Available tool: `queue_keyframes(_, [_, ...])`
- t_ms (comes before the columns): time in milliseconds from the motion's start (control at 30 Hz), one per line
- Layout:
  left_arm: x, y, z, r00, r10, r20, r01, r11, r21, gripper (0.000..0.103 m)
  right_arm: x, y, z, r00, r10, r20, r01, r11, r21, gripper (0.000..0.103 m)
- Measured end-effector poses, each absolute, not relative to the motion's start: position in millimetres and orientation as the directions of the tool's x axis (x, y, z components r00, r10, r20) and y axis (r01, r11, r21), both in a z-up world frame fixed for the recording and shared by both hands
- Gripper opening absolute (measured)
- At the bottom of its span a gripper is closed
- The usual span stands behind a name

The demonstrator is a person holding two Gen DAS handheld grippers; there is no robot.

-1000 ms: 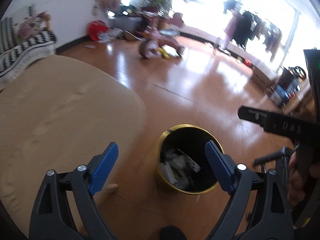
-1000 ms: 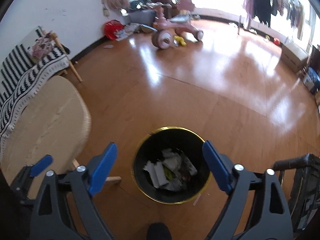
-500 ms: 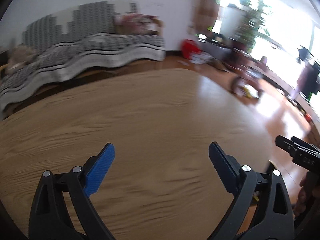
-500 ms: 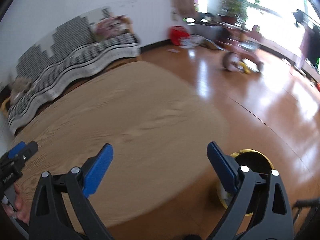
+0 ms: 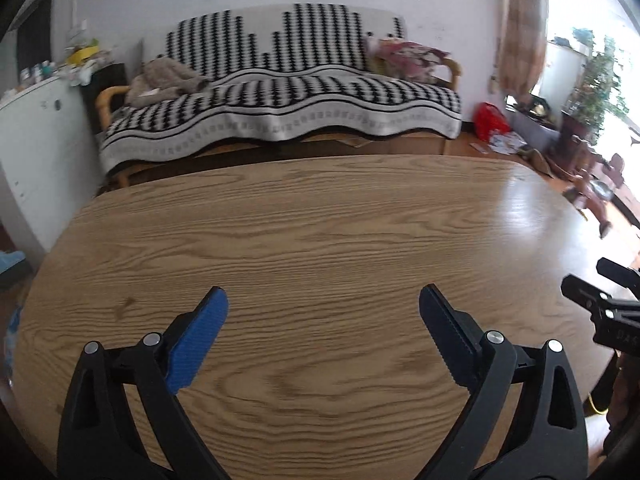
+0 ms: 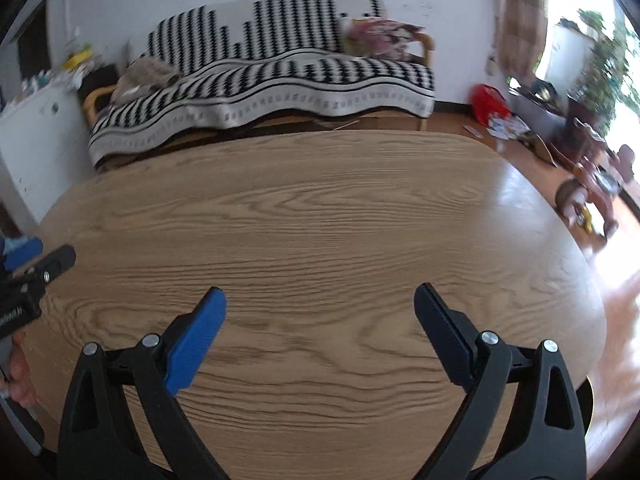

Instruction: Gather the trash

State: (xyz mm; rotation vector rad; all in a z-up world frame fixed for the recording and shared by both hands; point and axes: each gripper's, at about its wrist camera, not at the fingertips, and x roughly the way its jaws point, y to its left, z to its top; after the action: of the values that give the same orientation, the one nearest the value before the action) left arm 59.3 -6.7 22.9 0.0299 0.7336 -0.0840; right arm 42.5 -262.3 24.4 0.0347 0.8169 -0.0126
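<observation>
Both the left gripper point(image 5: 323, 308) and right gripper point(image 6: 320, 307) hold jaws wide apart, empty, above the table point(image 5: 320, 216).

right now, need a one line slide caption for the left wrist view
Open left gripper above a wooden table, striped sofa behind, right gripper at frame edge.

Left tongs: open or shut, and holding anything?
Open and empty. The left tongs show their blue pads spread wide, with only bare wooden table between them.

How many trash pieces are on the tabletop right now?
0. The wooden table shows only bare wood grain in both wrist views; the near edge behind the left tool and right tool is hidden.
</observation>
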Motion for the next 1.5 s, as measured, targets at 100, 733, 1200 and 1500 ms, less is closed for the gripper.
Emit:
queue_keyframes(100, [62.5,9.4,20.4,0.738,-0.047,-0.673,0.063,0.998,-0.001,0.093,49.9,-242.4,17.9,0.675,0.013,-0.737,0.001,1.000,0.018,0.092])
queue_keyframes(733, [70.5,13.3,18.7,0.734,-0.042,-0.678,0.063,0.998,0.006,0.093,53.9,-233.9,4.9,0.655,0.022,-0.755,-0.009,1.000,0.020,0.092])
queue_keyframes(1200, [69.4,12.5,17.1,0.732,-0.040,-0.680,0.064,0.998,0.010,0.093,51.3,-243.9,8.1,0.656,0.020,-0.754,-0.002,1.000,0.025,0.092])
queue_keyframes(1500, [68.8,11.8,17.2,0.731,-0.042,-0.681,0.067,0.998,0.009,0.093,48.6,-247.3,9.3,0.656,0.017,-0.755,0.001,1.000,0.023,0.092])
